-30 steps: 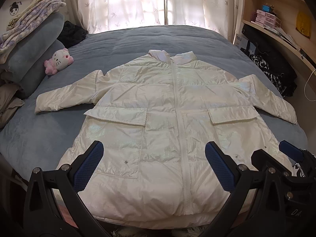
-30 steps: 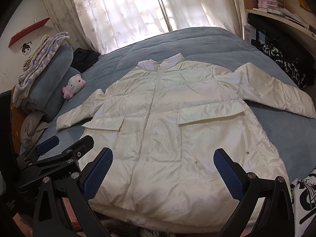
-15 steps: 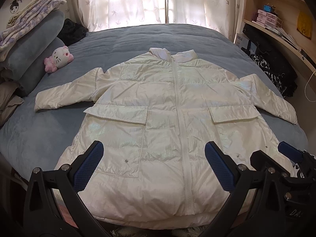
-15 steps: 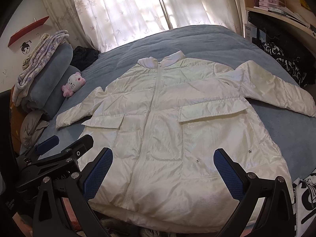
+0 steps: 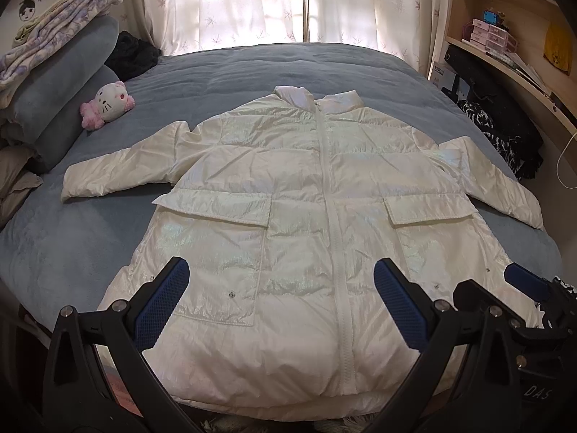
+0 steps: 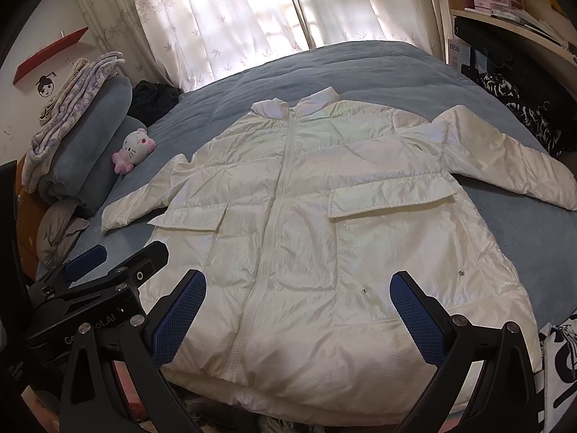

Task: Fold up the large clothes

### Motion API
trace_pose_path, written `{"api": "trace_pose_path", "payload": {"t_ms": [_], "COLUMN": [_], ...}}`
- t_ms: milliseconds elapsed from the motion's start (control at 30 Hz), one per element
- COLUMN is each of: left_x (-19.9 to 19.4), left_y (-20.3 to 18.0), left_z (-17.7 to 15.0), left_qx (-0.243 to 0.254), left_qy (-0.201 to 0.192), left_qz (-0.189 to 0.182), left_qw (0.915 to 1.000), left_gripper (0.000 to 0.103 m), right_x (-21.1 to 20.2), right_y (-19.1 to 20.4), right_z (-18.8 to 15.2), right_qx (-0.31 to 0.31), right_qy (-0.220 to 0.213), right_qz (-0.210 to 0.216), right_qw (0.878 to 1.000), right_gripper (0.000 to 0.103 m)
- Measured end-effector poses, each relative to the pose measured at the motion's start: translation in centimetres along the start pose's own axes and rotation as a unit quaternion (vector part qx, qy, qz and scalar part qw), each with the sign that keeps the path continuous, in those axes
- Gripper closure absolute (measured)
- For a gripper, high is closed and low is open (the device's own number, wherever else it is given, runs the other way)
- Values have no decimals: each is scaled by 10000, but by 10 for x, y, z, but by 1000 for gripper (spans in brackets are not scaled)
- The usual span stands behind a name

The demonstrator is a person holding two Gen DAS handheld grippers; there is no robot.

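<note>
A long white puffer jacket lies flat and zipped on the blue bed, collar towards the window, both sleeves spread out to the sides. My left gripper hovers open above the jacket's hem, left of the zip. My right gripper is also open, over the hem on the right pocket side. Neither holds anything. In the right wrist view the left gripper shows at the lower left; in the left wrist view part of the right gripper shows at the lower right.
A pink-and-white plush cat lies by stacked pillows and folded blankets at the left. A dark garment sits at the bed's far left corner. Wooden shelves with boxes and dark bags stand on the right. Curtains hang behind.
Both grippers have drifted slightly back and up; the jacket sits a little lower and farther in view. The jacket itself has not moved.
</note>
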State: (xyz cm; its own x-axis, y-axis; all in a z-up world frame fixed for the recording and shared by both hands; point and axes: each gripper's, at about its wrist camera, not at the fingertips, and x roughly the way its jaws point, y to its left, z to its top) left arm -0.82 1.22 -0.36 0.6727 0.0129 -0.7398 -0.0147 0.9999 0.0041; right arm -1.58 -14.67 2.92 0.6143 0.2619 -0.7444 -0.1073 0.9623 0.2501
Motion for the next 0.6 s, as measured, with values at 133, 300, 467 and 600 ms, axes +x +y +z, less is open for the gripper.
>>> {"api": "trace_pose_path", "payload": {"t_ms": [133,300,467,600], "left_x": [2,3,4,4], "left_y": [1,2,3,3], "left_z": [-2,-5,-5,-5], "left_qx": [-10,-14,-21,-27], "left_qy": [18,32,41,39], "left_qz": [1,1,-3,-10], "left_qw": [10000,10000,10000,10000], "left_gripper": [2,2,2,2], "right_x": [2,2,3,6], "right_y": [-1,-1,1,1], "right_z": [1,0,0,-2], "right_qx": [11,13,22,52], "right_qy": [31,34,52,74], "right_qz": [11,15,20,53], "right_qw": [10000,10000,10000,9999], "right_gripper": [0,0,0,0]}}
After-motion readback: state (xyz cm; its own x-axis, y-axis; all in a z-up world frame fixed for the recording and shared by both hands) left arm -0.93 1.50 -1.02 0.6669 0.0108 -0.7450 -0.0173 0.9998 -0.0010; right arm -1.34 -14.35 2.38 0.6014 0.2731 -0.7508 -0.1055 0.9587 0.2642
